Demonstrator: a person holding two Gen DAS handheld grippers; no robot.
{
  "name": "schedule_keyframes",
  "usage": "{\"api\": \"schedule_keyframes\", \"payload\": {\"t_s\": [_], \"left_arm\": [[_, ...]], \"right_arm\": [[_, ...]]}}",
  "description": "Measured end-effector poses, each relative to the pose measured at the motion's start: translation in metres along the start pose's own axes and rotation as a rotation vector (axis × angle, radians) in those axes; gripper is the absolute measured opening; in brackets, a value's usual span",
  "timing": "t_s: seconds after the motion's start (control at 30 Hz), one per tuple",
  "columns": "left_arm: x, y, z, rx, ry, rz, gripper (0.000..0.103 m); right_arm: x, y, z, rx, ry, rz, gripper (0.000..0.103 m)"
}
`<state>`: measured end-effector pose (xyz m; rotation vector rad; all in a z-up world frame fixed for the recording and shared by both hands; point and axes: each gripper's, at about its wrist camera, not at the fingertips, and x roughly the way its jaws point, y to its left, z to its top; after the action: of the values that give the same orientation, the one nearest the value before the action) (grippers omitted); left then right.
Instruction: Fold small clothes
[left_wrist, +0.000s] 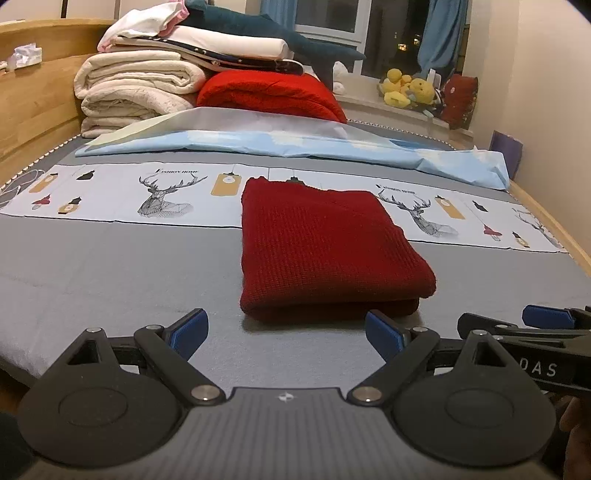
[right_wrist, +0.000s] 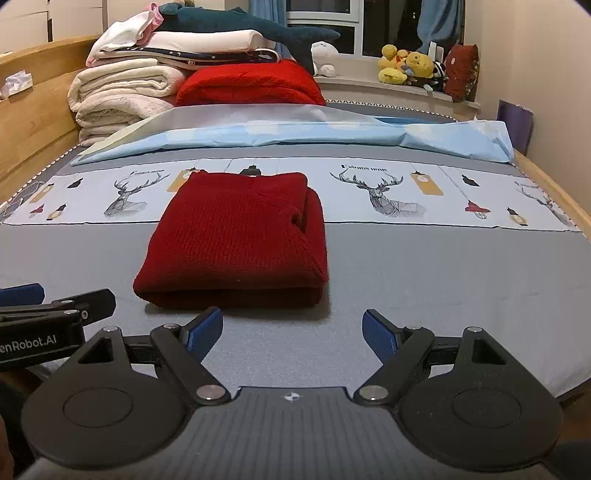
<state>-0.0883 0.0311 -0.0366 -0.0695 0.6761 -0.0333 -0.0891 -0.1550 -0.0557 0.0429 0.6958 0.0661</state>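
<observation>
Probably a home bedroom: bed, stacked blankets, plush toys.

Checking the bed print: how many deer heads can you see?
3 in the right wrist view: one deer head left of the red sweater, one to its right, and a partial third near the bed's right edge. The sweater may hide more.

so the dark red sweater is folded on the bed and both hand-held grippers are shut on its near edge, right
Not quite. The dark red sweater is folded on the bed, but the left hand-held gripper and right hand-held gripper are open, short of its near edge, per both wrist views.
</observation>
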Motion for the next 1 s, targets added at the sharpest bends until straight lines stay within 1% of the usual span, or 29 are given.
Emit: {"api": "schedule_keyframes", "payload": {"t_s": [0.43,1.0], "left_arm": [[0.0002,-0.0015,-0.0010,0.016,-0.011,-0.023,0.094],[0.0018,-0.0010,-0.0009,0.015,-0.013,-0.027,0.094]], "right_arm": [[-0.0032,0.0057,-0.0013,-0.033,-0.009,0.005,0.084],[-0.0034,0.0058,-0.0018,-0.039,-0.012,0.001,0.084]]}}
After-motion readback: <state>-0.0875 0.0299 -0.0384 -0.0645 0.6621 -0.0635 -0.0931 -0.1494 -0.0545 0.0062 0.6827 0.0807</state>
